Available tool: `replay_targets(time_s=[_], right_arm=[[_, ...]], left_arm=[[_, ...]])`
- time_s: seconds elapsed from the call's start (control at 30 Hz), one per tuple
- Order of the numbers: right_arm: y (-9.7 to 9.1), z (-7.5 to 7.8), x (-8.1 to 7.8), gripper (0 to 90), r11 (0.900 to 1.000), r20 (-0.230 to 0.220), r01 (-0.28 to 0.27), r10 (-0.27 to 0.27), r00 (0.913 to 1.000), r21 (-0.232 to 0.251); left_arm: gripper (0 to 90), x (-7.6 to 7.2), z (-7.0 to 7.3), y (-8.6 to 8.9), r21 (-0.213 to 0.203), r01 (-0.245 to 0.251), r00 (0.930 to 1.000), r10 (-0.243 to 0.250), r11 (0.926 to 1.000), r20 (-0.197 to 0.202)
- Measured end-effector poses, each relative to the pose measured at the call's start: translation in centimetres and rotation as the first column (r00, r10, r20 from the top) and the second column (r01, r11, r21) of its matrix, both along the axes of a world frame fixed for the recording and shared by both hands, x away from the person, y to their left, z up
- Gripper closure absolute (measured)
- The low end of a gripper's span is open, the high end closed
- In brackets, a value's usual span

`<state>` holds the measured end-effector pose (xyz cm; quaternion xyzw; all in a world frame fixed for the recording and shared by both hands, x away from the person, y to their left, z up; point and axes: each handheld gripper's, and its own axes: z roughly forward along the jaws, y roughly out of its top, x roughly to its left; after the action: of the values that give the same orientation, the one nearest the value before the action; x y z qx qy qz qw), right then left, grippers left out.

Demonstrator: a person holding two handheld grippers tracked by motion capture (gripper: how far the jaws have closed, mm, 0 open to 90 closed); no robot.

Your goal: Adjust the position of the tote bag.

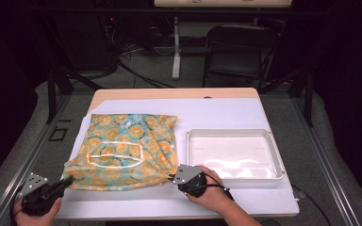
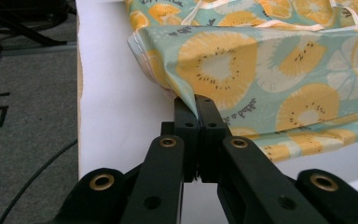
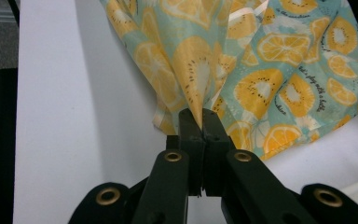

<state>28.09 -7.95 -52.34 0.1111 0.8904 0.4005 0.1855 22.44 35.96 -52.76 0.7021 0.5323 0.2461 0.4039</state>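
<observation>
Fabric bag (image 1: 125, 151) near the table's (image 1: 245, 197) front edge looks light and limp; left gripper (image 2: 196, 105) and right gripper (image 3: 200, 119) each pinch a near corner, the sensible hold

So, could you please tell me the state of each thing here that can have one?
Teal cloth bag with orange fruit print: lying flat on the table, its two near corners pinched.
White rectangular plastic tray: upright, empty, beside the bag.
Left gripper: shut on the bag's near left corner.
Right gripper: shut on the bag's near right corner.
Black folding chair: unoccupied, behind the table.
</observation>
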Motion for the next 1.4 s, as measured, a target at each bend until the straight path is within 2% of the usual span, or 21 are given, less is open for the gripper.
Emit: replay_targets(time_s=[0.23,0.27,0.53,0.77,0.93,1.27,1.4], right_arm=[[-0.3,0.8,0.3,90.0,0.9995,-0.002,0.006,-0.006,1.0,0.032],[-0.3,0.9,0.3,90.0,0.9987,-0.005,0.013,-0.013,0.9999,0.049],[-0.6,2.1,1.2,90.0,0.9987,-0.022,0.014,-0.013,0.9997,0.049],[-0.7,3.1,2.0,90.0,0.9975,-0.013,0.018,-0.017,0.9998,0.068],[-0.6,3.9,2.5,90.0,0.9988,0.0,0.012,-0.012,0.9999,0.048],[-0.7,6.2,3.0,90.0,0.9984,0.041,0.007,-0.01,0.9991,0.057],[-0.8,7.0,3.2,90.0,0.9983,0.053,0.009,-0.012,0.9985,0.058]], left_arm=[[88.9,0.2,0.7,-0.2,0.013,0.003,0.9997,-0.003,0.9999,0.024],[88.9,0.3,0.9,-0.2,0.016,0.004,0.9996,-0.005,0.9999,0.027],[88.9,1.0,2.2,-0.5,0.041,0.02,0.9985,-0.022,0.999,0.051],[89.0,1.7,3.5,-0.7,0.077,0.029,0.9969,-0.035,0.9966,0.07],[89.0,2.3,4.5,-0.7,0.098,0.036,0.9956,-0.045,0.9945,0.083],[89.0,2.8,6.1,-0.6,0.1,0.042,0.992,-0.054,0.994,0.114],[89.0,3.1,6.9,-0.8,0.114,0.047,0.9901,-0.061,0.9924,0.126]])
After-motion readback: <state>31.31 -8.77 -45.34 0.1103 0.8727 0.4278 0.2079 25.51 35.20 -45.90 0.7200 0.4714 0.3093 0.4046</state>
